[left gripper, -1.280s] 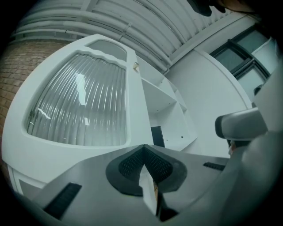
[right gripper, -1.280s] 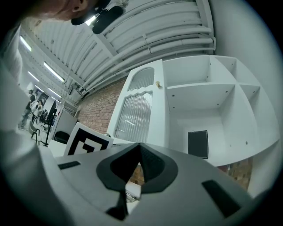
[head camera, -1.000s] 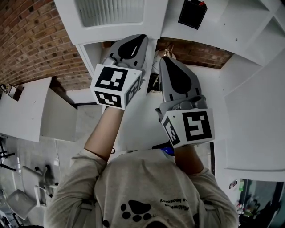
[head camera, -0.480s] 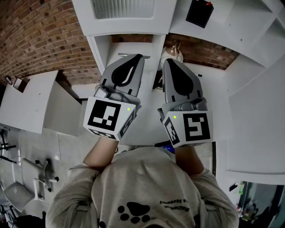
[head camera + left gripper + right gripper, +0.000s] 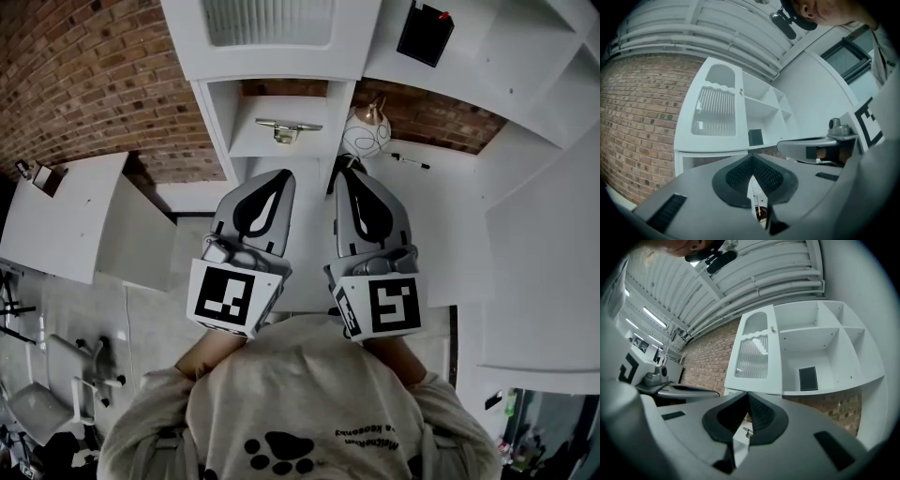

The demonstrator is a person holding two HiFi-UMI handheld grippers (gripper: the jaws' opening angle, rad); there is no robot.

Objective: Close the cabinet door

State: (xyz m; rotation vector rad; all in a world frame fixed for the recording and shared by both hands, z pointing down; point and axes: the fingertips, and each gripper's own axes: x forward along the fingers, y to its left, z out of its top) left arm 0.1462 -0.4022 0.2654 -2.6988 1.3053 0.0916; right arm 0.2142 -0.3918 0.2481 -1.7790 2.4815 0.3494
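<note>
Both the left gripper point(image 5: 279, 178) and the right gripper point(image 5: 349, 176), jaws clenched on nothing, have drawn back toward the person's chest, leaving the cabinet door point(image 5: 270, 23) flush over the upper left compartment of the cabinet point(image 5: 506, 56), so the closing looks done.

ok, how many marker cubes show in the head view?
2. The left cube sits at the back of the left claw, the right cube behind the right claw. Side by side, mid-frame; none seems hidden.
</note>
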